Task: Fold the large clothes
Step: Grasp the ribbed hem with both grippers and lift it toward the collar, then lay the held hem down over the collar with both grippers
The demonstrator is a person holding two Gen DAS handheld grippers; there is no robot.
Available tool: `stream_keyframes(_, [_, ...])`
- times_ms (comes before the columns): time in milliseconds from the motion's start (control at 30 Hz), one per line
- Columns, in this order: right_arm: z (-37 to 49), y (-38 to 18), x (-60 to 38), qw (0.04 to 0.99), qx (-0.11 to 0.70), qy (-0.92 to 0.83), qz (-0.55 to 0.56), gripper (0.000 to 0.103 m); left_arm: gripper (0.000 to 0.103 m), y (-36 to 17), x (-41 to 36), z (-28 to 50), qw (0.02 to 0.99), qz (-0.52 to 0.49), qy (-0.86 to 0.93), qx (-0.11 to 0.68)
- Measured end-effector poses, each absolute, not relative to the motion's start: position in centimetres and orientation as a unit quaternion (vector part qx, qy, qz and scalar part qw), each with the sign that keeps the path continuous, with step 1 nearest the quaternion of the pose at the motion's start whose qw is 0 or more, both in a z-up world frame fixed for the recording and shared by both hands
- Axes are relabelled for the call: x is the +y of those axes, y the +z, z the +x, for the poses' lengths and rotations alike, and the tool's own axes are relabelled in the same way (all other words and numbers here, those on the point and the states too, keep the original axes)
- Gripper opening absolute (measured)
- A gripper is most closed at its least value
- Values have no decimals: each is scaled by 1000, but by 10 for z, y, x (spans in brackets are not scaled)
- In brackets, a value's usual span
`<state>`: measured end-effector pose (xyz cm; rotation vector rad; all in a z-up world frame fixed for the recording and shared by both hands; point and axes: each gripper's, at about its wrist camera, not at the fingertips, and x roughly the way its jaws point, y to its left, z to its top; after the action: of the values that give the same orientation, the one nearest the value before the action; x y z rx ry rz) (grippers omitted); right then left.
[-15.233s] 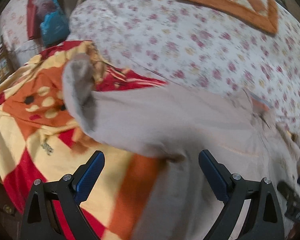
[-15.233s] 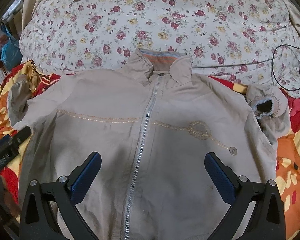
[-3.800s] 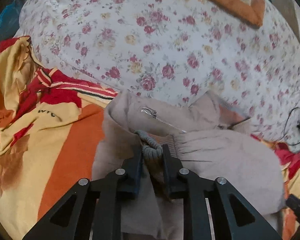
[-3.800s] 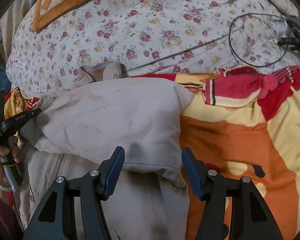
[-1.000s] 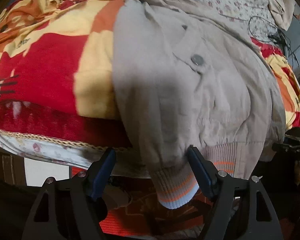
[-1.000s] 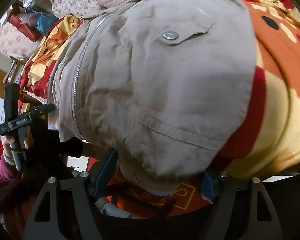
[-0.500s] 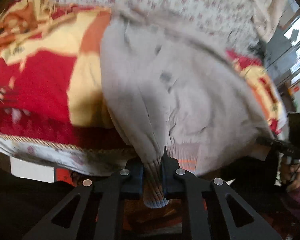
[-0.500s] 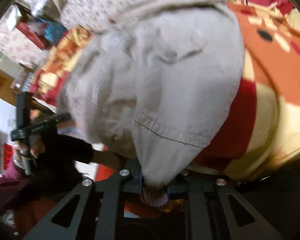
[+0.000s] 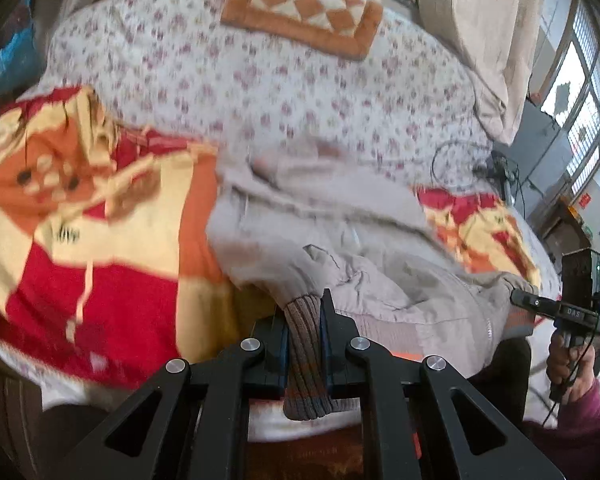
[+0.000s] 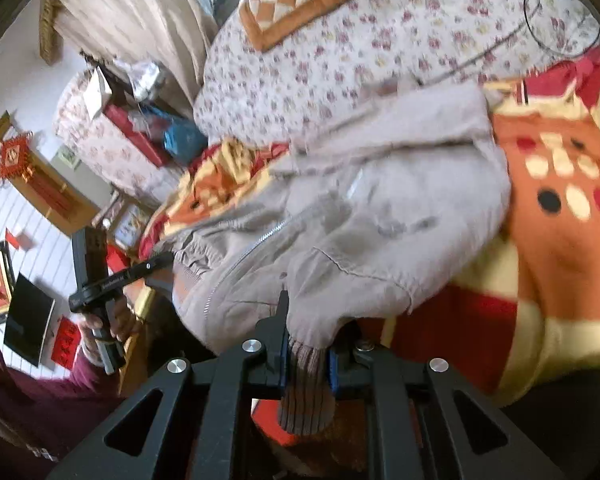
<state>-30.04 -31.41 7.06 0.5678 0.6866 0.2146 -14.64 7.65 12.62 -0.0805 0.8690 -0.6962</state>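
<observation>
A beige zip jacket (image 9: 340,240) lies on the bed with its sleeves folded in. My left gripper (image 9: 305,332) is shut on the ribbed brown hem (image 9: 304,360) at the jacket's left bottom corner. My right gripper (image 10: 306,354) is shut on the ribbed hem (image 10: 306,392) at the right bottom corner of the jacket (image 10: 380,208). Both corners are lifted off the bed edge. Each gripper shows in the other's view: the right one (image 9: 540,304) and the left one (image 10: 156,264).
A red, orange and yellow blanket (image 9: 100,240) covers the near bed. A floral quilt (image 9: 260,60) with an orange checked mat (image 9: 300,4) lies behind. A black cable (image 9: 460,156) sits at the far right. Furniture and clutter (image 10: 140,128) stand left of the bed.
Both grippers closed on the hanging hem corners and have now lifted them up and towards the collar. The view swung from the bed edge up over the bed.
</observation>
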Motion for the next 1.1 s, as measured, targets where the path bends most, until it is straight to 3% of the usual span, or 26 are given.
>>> stream_keyframes(200, [-261,108,-343,923,274,60,263,13,11,139,47,-101,877,-50,-311,363])
stream_keyframes(467, [-171,122,-378,936,277,-3,217,13,11,110,-35,9,893,-66,-258,363])
stream_keyframes(867, [-26,55,-456,902,328,-62,275,13,14,26,-117,160,876,-85,-218,423])
stream_keyframes(967, [-2,39,-465,901,331,-72,270,15,35,16,-129,179,876,-78,-211,427])
stream_keyframes(1000, [5,33,-469,900,330,-78,273,17,55,15,-131,181,876,-76,-209,428])
stream_keyframes(1033, [10,28,-473,897,333,-85,280,25,70,15,-130,182,877,-76,-209,425])
stream_keyframes(1100, [18,17,-482,883,347,-102,300,51,78,19,-125,180,883,-80,-207,414])
